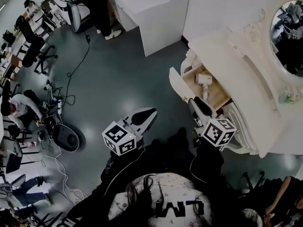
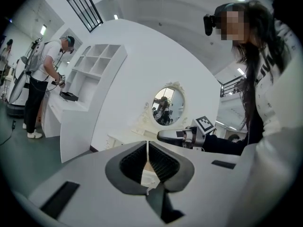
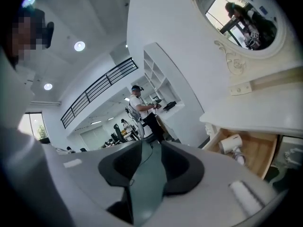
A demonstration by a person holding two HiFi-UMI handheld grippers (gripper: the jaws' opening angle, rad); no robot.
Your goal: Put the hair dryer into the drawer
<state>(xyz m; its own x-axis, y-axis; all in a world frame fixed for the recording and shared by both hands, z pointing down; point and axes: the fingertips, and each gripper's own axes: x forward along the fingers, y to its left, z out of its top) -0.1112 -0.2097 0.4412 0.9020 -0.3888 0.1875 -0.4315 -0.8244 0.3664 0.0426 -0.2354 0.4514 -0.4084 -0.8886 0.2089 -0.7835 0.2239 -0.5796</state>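
Head view: the left tool (image 1: 149, 113) is held out over the grey floor (image 1: 118, 70), well away from the white table (image 1: 227, 46), which stands off to its right. The right tool (image 1: 194, 102) reaches toward the open drawer (image 1: 222, 97), its tips just short of the drawer's near end. The hair dryer (image 1: 204, 79) lies inside that drawer, ahead of the right tool and a little beyond its tips, apart from both tools. An oval mirror (image 1: 286, 37) hangs on the far side of the table from the tools.

Left gripper view: the left tool (image 2: 147, 146) has its two dark pads brought together, only a hairline seam between them, and nothing is pinched there. The right tool (image 2: 176, 135) crosses just above and to the right of it. Beyond the tips stand the table and its mirror (image 2: 168, 105). Far to the left a person (image 2: 45, 79) stands at a white shelf unit (image 2: 97, 63).

Right gripper view: the right tool (image 3: 147, 150) has its pads parted by a moderate gap; only the floor shows through it, and it grips nothing. The hair dryer (image 3: 230, 143) lies to the right of the tool on the wooden bottom of the drawer (image 3: 260, 152), under the table's top (image 3: 255, 110).
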